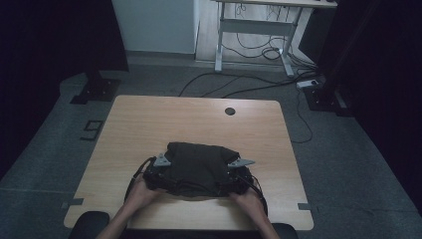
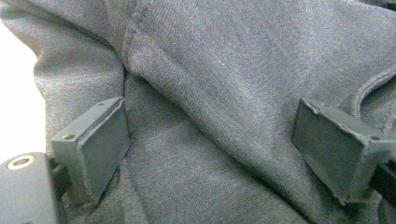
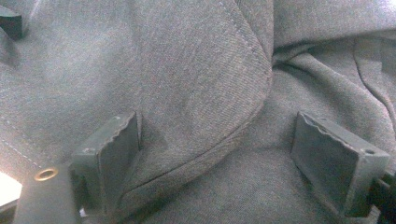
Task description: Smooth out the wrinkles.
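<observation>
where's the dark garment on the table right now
In the high view the dark garment lies bunched on the wooden table, toward its near edge, between the left gripper and right gripper.

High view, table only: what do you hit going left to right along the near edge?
Tape mark → left hand → left tongs → dark garment → right tongs → right hand → tape mark.

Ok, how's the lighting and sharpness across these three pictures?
High view: dim, dark at both sides, so the garment on the table reads as a dark lump. Left gripper view: close and bright, weave fairly sharp, blown-out white at the left edge. Right gripper view: soft, slightly grainy, a small glare patch bottom left.
</observation>
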`<state>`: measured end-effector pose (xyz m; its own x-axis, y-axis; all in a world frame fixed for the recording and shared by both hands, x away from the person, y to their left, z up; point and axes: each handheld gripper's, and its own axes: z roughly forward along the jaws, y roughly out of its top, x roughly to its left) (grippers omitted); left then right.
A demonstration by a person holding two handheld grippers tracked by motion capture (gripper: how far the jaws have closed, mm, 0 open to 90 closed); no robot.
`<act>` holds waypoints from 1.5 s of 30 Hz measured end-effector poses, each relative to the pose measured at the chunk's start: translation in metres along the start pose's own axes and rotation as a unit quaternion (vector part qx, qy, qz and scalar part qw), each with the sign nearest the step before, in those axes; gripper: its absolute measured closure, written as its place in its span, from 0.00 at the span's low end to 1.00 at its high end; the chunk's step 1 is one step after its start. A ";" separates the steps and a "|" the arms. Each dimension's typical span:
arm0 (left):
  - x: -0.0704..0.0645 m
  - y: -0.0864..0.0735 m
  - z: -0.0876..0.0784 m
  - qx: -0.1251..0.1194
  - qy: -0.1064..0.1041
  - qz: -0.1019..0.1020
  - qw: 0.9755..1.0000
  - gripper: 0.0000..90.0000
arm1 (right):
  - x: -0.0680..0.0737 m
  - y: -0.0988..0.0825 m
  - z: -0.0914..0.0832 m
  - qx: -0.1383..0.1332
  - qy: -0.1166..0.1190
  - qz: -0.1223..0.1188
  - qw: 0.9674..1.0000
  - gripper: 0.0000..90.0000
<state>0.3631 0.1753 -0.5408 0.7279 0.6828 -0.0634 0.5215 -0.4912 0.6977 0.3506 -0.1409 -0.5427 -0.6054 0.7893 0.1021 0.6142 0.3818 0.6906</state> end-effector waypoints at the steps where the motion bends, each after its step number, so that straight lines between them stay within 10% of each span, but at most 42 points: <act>1: 0.002 0.001 0.001 0.000 0.001 -0.002 1.000 0.12 | -0.002 0.002 0.002 0.001 -0.002 -0.002 1.000 0.16; 45: 0.074 0.059 0.046 0.047 0.037 -0.024 0.998 0.02 | -0.040 0.082 0.071 0.046 -0.025 -0.002 0.999 0.00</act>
<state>0.4681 0.1716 -0.5372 0.6683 0.7429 -0.0395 0.5966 -0.5035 0.6249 0.4608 -0.1074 -0.5409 -0.5835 0.8097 0.0619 0.6571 0.4260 0.6220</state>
